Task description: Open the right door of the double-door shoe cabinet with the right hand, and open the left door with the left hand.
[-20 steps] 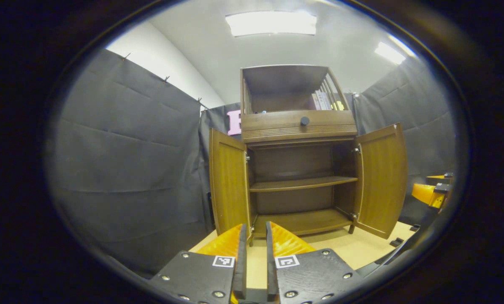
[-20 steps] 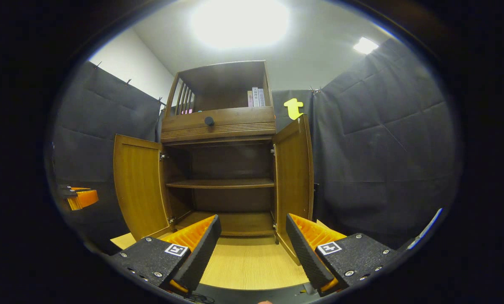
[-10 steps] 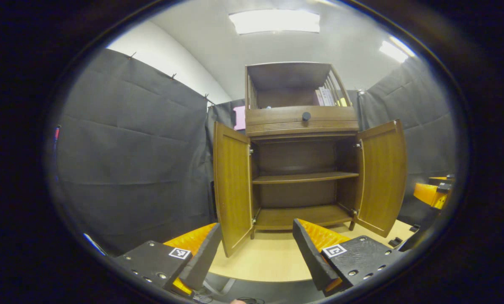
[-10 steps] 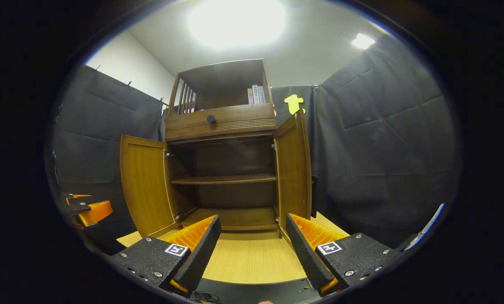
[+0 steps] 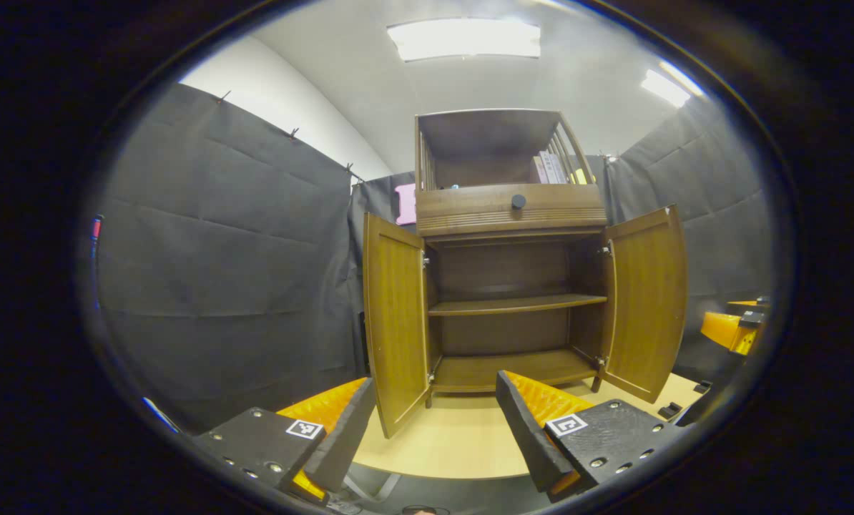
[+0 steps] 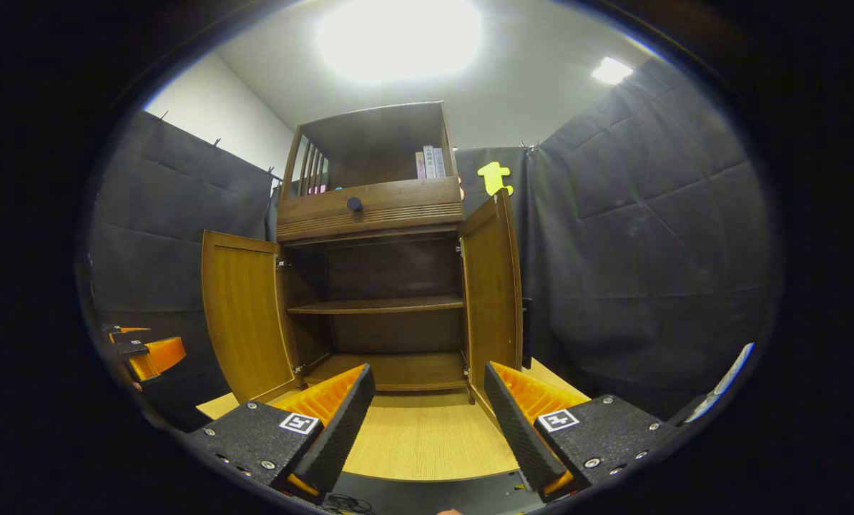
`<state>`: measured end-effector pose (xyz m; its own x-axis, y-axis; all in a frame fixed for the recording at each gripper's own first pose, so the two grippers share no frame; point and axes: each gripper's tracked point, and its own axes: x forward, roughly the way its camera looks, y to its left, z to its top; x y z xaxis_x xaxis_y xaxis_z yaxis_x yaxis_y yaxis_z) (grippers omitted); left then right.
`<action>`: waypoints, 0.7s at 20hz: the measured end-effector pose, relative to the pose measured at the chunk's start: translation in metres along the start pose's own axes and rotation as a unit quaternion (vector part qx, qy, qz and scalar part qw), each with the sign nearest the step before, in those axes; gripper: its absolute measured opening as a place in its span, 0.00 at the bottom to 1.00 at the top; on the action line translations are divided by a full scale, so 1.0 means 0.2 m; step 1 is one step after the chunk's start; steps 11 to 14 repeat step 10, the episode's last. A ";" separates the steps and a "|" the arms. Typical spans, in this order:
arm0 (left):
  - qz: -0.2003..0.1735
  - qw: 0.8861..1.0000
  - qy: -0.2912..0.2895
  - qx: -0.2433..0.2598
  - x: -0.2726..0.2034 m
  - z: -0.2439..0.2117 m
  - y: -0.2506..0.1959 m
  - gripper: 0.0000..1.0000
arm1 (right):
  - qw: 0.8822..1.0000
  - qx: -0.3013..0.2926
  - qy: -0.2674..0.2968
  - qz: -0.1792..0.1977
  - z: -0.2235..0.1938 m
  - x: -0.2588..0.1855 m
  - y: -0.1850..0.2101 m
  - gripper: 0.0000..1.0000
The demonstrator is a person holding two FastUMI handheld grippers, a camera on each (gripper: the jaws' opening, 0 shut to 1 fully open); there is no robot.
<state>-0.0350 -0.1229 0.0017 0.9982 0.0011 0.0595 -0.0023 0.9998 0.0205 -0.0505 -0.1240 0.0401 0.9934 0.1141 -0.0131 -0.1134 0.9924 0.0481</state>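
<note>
The shoe cabinet (image 5: 513,286) stands mid-frame on the desk (image 5: 463,443), left door (image 5: 395,329) and right door (image 5: 645,300) both swung wide. The left gripper (image 5: 434,443) and right gripper (image 6: 427,422) sit bottom-centre, jaws apart, holding nothing.

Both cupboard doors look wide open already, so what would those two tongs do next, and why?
Probably just back away and rest. The left door and right door of the shoe cabinet both stand swung out, baring the shelves. The left tongs and right tongs are open, holding nothing, clear of the doors.
</note>
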 end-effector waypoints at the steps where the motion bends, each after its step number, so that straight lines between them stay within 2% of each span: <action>1: 0.000 1.000 -0.002 0.003 0.00 0.01 0.00 1.00 | 1.000 0.002 -0.001 0.000 0.00 0.01 0.00 0.95; 7: 0.002 1.000 -0.009 0.004 -0.02 0.04 -0.01 1.00 | 1.000 -0.002 -0.012 -0.005 0.04 0.02 0.00 0.95; 8: 0.001 1.000 -0.010 0.005 -0.01 0.04 -0.01 0.96 | 1.000 -0.002 -0.012 -0.006 0.04 0.02 0.00 0.95; 9: 0.000 1.000 -0.011 0.007 -0.01 0.04 -0.01 1.00 | 1.000 -0.002 -0.013 -0.006 0.05 0.03 0.00 0.95; 10: 0.000 1.000 -0.014 0.009 -0.01 0.05 -0.01 0.96 | 1.000 -0.003 -0.012 -0.007 0.04 0.03 0.00 0.95; 14: 0.000 1.000 -0.014 0.009 -0.01 0.05 -0.01 0.96 | 1.000 -0.003 -0.012 -0.007 0.04 0.03 0.00 0.95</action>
